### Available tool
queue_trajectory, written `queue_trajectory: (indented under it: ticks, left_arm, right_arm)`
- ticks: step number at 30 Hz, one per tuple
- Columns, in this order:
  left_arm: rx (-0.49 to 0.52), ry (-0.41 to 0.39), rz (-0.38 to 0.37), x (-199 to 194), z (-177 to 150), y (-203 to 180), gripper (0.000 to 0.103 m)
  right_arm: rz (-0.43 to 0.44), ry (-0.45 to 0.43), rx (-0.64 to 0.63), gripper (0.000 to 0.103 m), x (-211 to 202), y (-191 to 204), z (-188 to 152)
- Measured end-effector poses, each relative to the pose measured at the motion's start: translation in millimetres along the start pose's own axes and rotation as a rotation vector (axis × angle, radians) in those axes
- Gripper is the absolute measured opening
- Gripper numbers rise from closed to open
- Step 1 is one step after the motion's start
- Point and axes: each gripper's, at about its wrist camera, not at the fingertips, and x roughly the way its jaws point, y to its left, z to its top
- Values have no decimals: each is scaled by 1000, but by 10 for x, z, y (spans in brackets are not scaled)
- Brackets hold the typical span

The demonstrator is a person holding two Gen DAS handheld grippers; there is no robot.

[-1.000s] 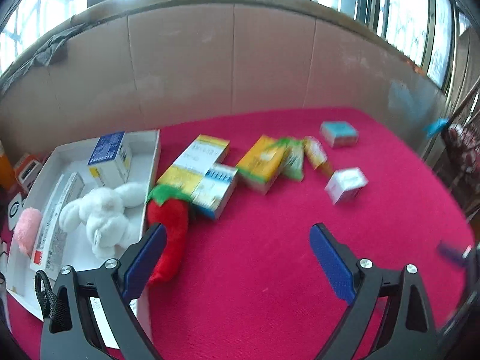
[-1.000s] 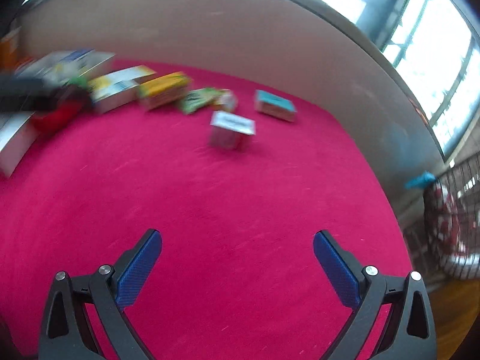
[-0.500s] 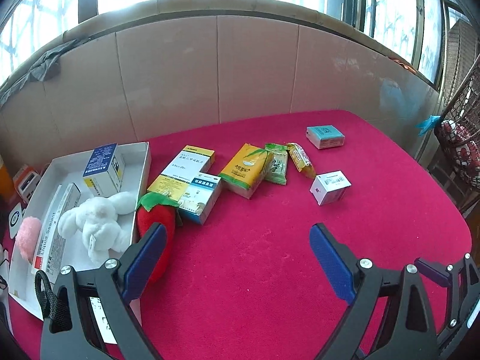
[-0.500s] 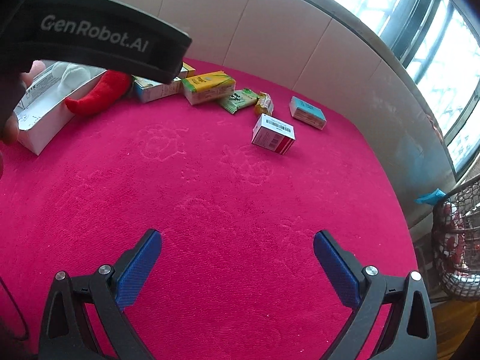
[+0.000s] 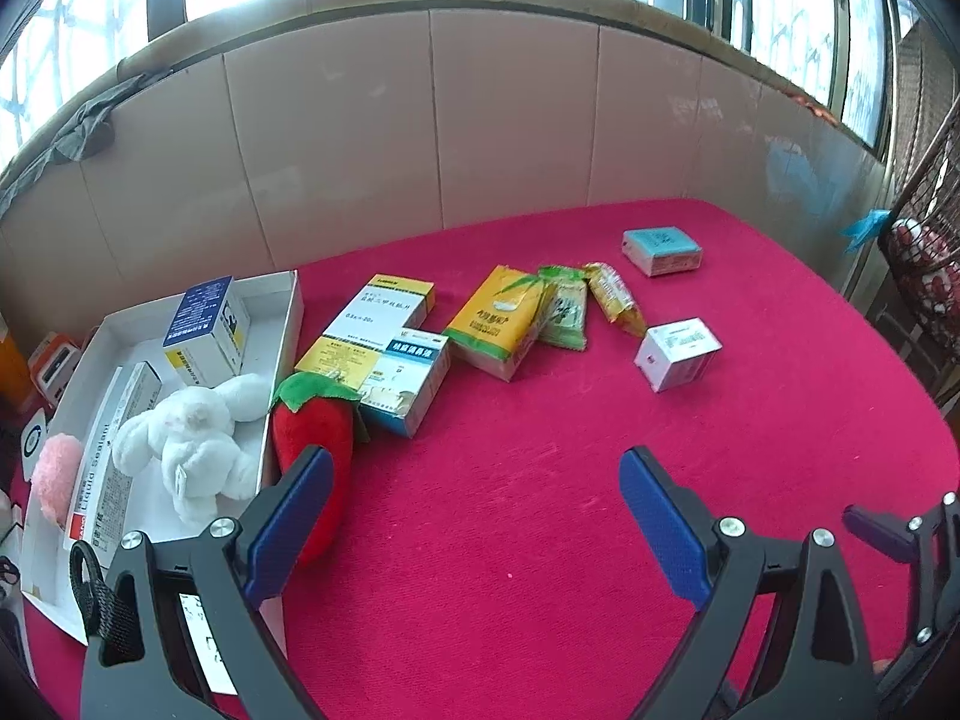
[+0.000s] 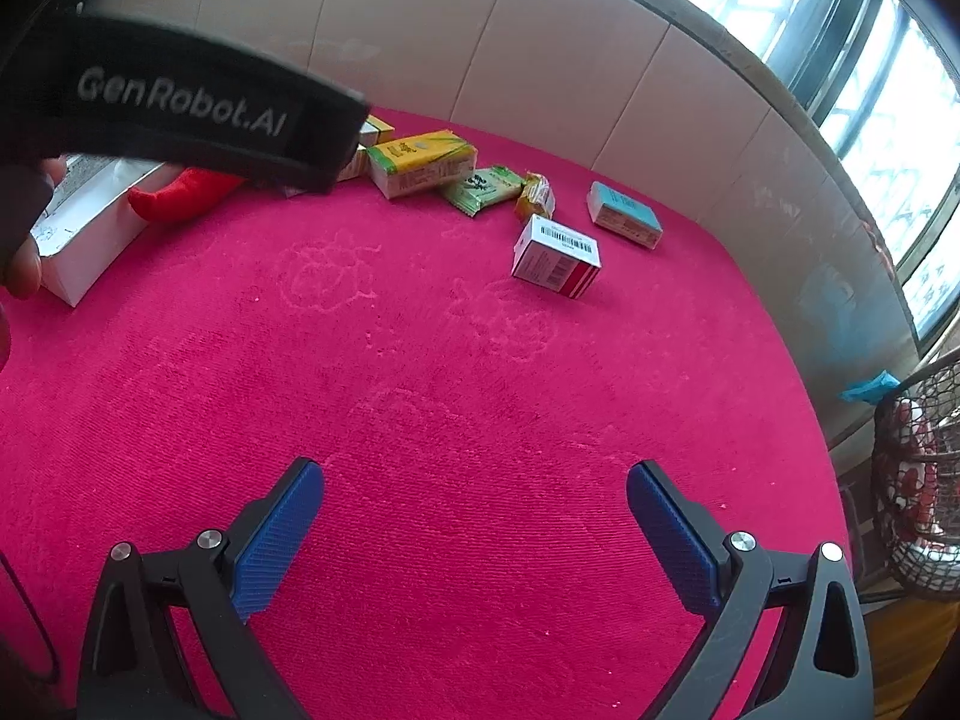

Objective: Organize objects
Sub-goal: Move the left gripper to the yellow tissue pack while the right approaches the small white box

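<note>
left gripper (image 5: pixel 474 516): jaws spread wide, nothing between them, poised over the red tablecloth (image 5: pixel 540 540). right gripper (image 6: pixel 474 516): likewise wide apart and empty, above bare cloth well short of the objects.

white tray (image 5: pixel 282 324) at the left of the table holds a blue-and-white box (image 5: pixel 207 324), a long sealant carton (image 5: pixel 111 456), a white plush rabbit (image 5: pixel 186 444) and a pink pompom (image 5: pixel 54 474). a red plush strawberry (image 5: pixel 312 438) lies just outside the tray wall, touching it.

loose items in a row on the cloth: yellow-and-white box (image 5: pixel 378 324), blue-topped box (image 5: pixel 405 384) overlapping it, yellow carton (image 5: pixel 501 321), green sachet (image 5: pixel 564 309), orange sachet (image 5: pixel 615 297); teal box (image 5: pixel 662 250) and small white box (image 5: pixel 678 351) stand apart to the right.

a black strap (image 6: pixel 180 102) lettered "genrobot.ai" crosses the right wrist view, probably the left unit's, hiding the tray area.
</note>
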Motion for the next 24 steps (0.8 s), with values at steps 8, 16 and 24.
queue_trajectory:
  ticks: [8,16,24]
  left_arm:
    - [18,75,83,440,23,31,96]
    - [-8,110,106,644,26,166,96]
    - [-27,92,62,673,137,357,96]
  right_arm:
    - [69,-25,201,103,161,-471,260]
    - [167,-27,322,103,510,-851,589]
    - [208,-27,346,103,954,-930,818]
